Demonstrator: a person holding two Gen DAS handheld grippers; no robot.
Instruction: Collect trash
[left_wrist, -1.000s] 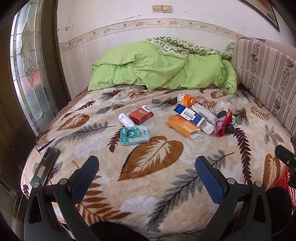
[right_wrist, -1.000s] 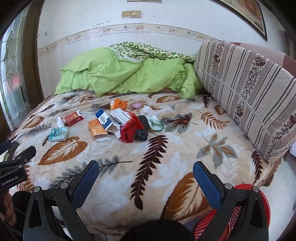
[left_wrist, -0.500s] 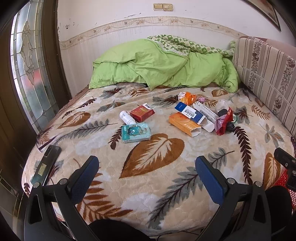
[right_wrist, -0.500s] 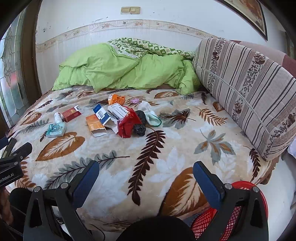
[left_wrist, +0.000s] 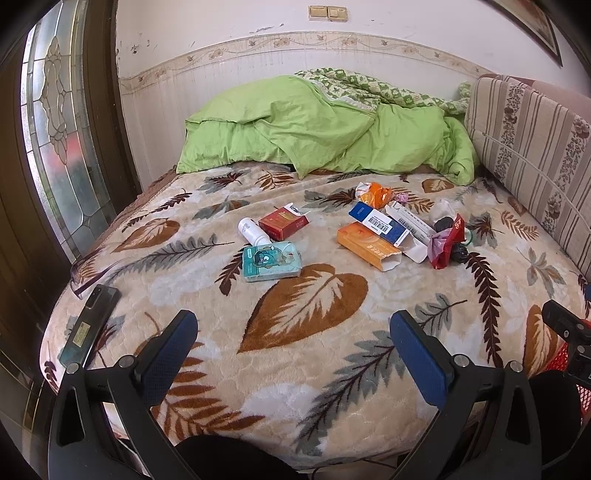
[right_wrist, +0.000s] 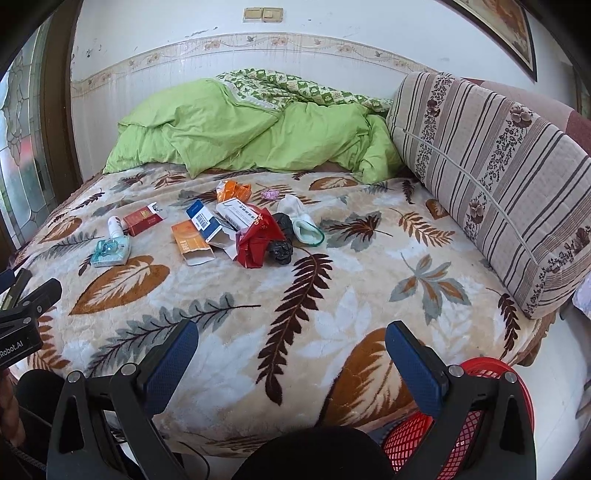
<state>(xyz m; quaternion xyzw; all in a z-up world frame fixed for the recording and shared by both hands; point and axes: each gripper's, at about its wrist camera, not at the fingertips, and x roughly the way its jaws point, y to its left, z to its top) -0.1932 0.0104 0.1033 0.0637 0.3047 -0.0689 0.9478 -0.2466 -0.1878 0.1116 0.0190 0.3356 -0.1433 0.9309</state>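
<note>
Approaching the bed (left_wrist: 207, 373) is the step in hand: nothing has been picked up yet. Your left gripper (left_wrist: 293, 350) and right gripper (right_wrist: 291, 352) both hang over the near edge of the leaf-patterned blanket with their blue fingers (right_wrist: 413, 365) spread wide and empty.

The trash lies in a loose cluster at mid-bed, well apart from both grippers:
- Left group: a teal tissue pack (left_wrist: 271, 260), a white bottle (left_wrist: 251, 232) touching its far edge, and a red carton (left_wrist: 283, 222) just beside the bottle.
- Right group: an orange box (left_wrist: 367, 245) with an open end flap, a blue barcode box (left_wrist: 380, 223) and a white box (left_wrist: 413, 230) overlapping it, a red plastic bag (right_wrist: 258, 240), a black crumpled bag (right_wrist: 280, 249), and an orange wrapper (right_wrist: 232, 190) farther back.

The red mesh basket (right_wrist: 476, 413) stands on the floor at the bed's near right corner, below your right gripper; judge it the likely receptacle.

Next move: reach forward over the blanket to the nearest item on each side, lower the fingers astride it, then close. Leave the dark phone (left_wrist: 90, 323) at the left edge unless told otherwise.
</note>
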